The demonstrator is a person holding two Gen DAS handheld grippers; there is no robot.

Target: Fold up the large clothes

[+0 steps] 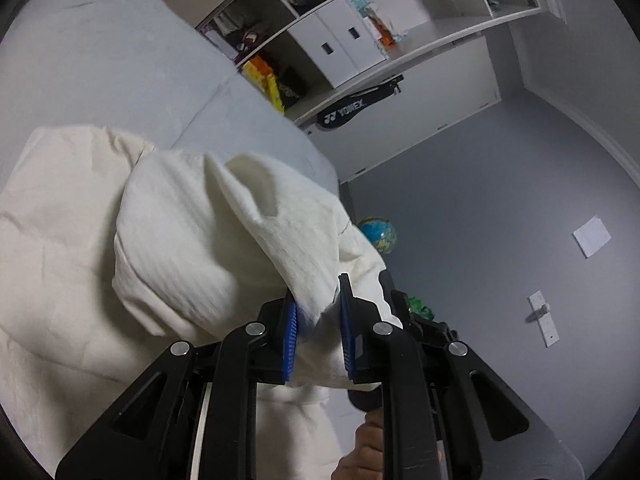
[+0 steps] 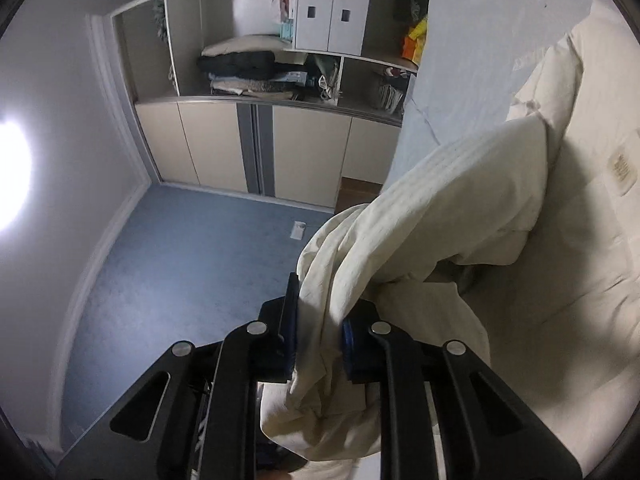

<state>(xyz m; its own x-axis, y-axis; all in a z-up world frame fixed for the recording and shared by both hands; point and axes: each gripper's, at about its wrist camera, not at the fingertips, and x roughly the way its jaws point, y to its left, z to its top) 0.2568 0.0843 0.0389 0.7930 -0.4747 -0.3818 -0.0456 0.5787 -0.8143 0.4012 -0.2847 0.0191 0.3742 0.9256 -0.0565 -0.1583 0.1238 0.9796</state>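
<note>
A large cream garment (image 1: 192, 232) lies partly on the pale blue bed (image 1: 100, 60). My left gripper (image 1: 318, 332) is shut on a bunched ribbed edge of it and holds that edge lifted. In the right wrist view the same cream garment (image 2: 460, 200) drapes from the bed (image 2: 472, 40), a tan label (image 2: 620, 170) showing on its flat part. My right gripper (image 2: 320, 328) is shut on another gathered fold, which hangs down between its blue pads (image 2: 347, 336).
Open wardrobe shelves (image 1: 360, 40) with white drawers, clothes and a Yonex racket bag (image 1: 348, 114) stand beyond the bed. A globe (image 1: 378, 234) sits by the grey wall. The shelves (image 2: 280, 72) also show in the right wrist view.
</note>
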